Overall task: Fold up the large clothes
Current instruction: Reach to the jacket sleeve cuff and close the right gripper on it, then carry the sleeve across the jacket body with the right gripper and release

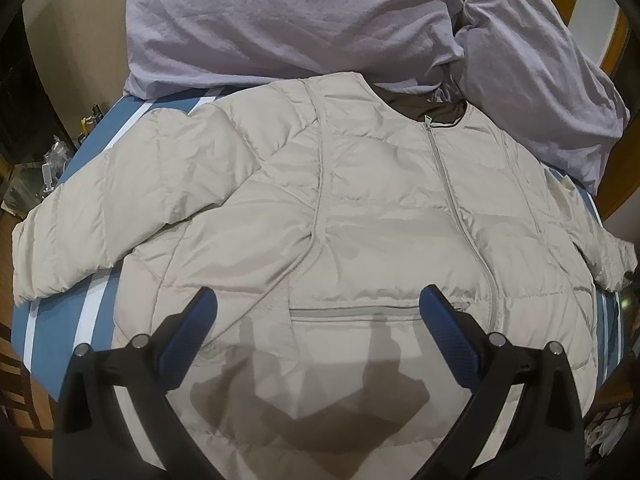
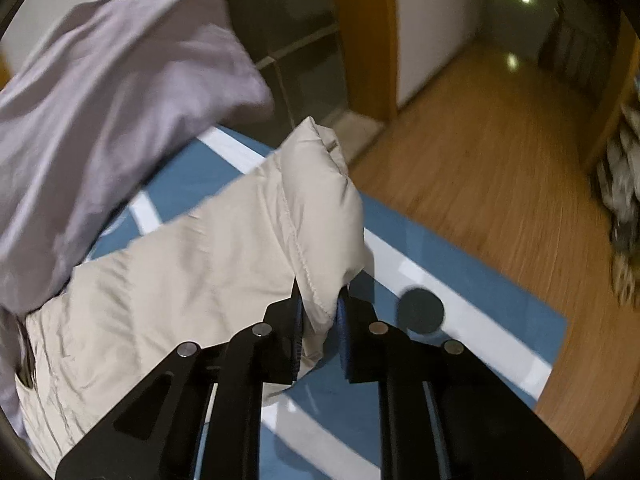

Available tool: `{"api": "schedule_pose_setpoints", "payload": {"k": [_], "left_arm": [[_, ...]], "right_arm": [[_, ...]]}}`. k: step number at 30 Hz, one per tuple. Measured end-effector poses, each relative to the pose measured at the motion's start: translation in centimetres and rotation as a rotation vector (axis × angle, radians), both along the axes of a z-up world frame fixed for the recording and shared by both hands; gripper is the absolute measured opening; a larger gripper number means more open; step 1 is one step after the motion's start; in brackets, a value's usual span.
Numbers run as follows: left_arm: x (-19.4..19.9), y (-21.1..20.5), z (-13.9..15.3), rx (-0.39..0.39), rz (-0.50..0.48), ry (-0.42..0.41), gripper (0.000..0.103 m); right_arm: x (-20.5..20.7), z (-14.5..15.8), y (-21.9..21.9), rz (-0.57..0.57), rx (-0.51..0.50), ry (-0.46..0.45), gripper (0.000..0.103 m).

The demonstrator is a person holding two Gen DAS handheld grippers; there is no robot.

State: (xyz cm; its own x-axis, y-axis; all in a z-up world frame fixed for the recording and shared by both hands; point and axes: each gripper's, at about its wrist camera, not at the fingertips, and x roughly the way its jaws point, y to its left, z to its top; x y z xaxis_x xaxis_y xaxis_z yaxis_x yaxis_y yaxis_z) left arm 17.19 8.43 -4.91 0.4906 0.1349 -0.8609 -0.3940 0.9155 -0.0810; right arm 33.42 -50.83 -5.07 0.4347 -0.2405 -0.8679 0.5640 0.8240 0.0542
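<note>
A cream puffer jacket (image 1: 340,208) lies front up and zipped on a blue striped table (image 1: 92,148), sleeves spread to both sides. My left gripper (image 1: 318,304) is open and empty, hovering over the jacket's lower front near a pocket zipper (image 1: 352,312). In the right wrist view my right gripper (image 2: 320,304) is shut on the cuff edge of the jacket's sleeve (image 2: 308,208), which is lifted above the table (image 2: 460,276).
A lilac garment pile (image 1: 320,20) lies behind the jacket and shows at the left of the right wrist view (image 2: 112,100). A dark round disc (image 2: 421,311) sits on the table near the right fingers. Wooden floor (image 2: 500,168) lies beyond the table edge.
</note>
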Motion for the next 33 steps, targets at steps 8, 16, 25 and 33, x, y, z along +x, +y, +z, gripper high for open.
{"api": "schedule_pose_setpoints", "payload": {"k": [8,16,25,33], "left_arm": [[-0.2,0.9,0.5,-0.003,0.015,-0.029,0.101],[-1.2,2.1,0.9,-0.009,0.046,-0.051,0.101],[-2.5,4.0,1.2,-0.010,0.089,-0.068,0.101],[-3.3,5.4,1.3,-0.009,0.133,-0.073,0.101]], "right_arm": [[4.1,4.3,9.4,0.277,-0.026,-0.069,0.014],[6.1,4.4,23.6,0.598,0.039,-0.080,0.014],[4.7,0.9,35.0,0.816,0.134,-0.013,0.014],[3.1,0.0,42.5,0.945,0.215,0.013,0.014]]}}
